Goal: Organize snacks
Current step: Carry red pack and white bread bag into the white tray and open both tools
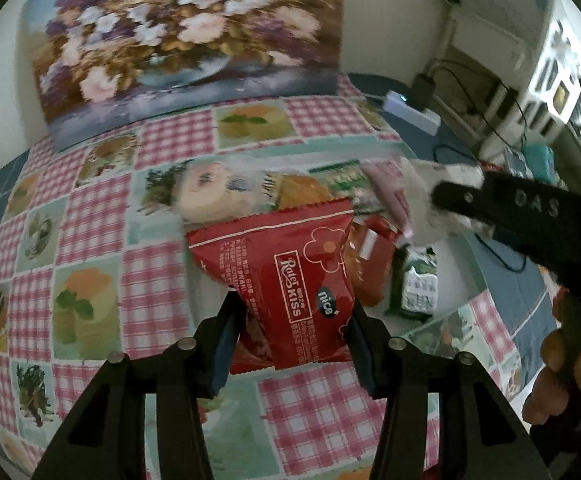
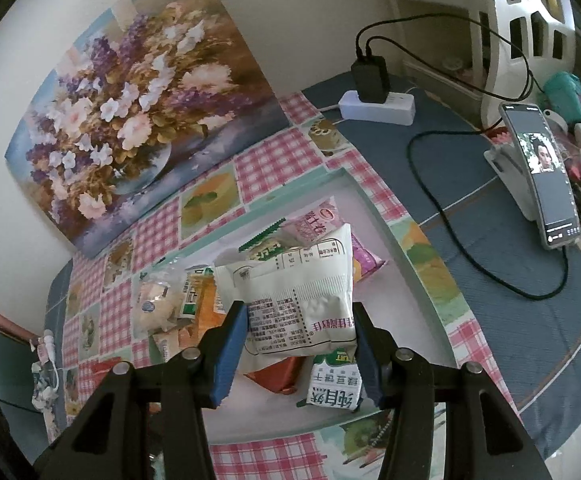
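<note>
My left gripper (image 1: 295, 340) is shut on a red snack packet (image 1: 290, 272) with a flower print, held above the checked tablecloth just in front of the tray. In the right wrist view my right gripper (image 2: 298, 348) is shut on a white snack packet (image 2: 298, 304) printed with small text, held over the pale tray (image 2: 398, 240). Inside the tray lie several snacks: a pink packet (image 2: 324, 220), a green packet (image 2: 268, 244), a wrapped round bun (image 2: 154, 308), an orange packet (image 2: 204, 312) and a green-and-white packet (image 2: 334, 390). In the left wrist view, the right gripper (image 1: 444, 200) enters, blurred, from the right.
A flower painting (image 2: 130, 120) leans on the wall behind the tray. To the right are a power strip (image 2: 378, 106) with a black charger, a trailing cable (image 2: 442, 200) and a phone on a stand (image 2: 542, 176). A hand (image 1: 562, 364) shows at the left view's right edge.
</note>
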`<state>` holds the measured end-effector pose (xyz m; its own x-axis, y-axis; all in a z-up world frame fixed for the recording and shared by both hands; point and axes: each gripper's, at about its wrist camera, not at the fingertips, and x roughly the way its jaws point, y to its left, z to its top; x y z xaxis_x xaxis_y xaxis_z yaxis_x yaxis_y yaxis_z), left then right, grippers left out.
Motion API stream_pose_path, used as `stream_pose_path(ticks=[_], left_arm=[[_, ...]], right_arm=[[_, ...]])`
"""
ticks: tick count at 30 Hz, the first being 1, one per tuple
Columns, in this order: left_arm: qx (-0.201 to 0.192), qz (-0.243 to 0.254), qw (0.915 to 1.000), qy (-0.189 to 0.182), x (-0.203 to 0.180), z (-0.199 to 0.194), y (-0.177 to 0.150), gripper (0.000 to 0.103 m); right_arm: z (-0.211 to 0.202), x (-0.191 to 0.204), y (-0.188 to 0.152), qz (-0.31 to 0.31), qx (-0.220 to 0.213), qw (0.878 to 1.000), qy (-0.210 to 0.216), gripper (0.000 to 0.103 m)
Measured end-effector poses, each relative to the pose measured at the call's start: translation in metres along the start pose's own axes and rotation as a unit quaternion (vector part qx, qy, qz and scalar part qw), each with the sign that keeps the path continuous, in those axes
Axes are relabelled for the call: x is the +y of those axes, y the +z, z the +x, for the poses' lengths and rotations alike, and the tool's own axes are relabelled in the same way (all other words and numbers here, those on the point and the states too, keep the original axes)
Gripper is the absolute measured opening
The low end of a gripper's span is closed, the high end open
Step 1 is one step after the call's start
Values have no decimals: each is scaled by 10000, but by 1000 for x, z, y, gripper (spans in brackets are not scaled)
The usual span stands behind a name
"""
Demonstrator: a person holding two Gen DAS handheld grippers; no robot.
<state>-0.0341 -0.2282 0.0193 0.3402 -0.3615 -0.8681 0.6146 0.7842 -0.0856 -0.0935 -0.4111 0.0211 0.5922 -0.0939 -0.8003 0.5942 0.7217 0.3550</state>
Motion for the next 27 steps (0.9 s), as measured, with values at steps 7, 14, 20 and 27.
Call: stream_pose_path(ticks=[7,14,20,27], left_arm=[[241,103,9996,46,-9,16,-2,52],[366,-142,9992,32,3,27,-1,52],[398,-123,9991,-2,2,33,0,52],[451,-56,9990,15,-1,40,2,59]], right_arm=[[25,-1,-6,-52,411,9991,-53,54],[38,1,-12,-108,615,9980,-40,53],[39,3,-13,-98,627,9980,-79,53],[43,4,-14,-140,686,9974,-153,53]])
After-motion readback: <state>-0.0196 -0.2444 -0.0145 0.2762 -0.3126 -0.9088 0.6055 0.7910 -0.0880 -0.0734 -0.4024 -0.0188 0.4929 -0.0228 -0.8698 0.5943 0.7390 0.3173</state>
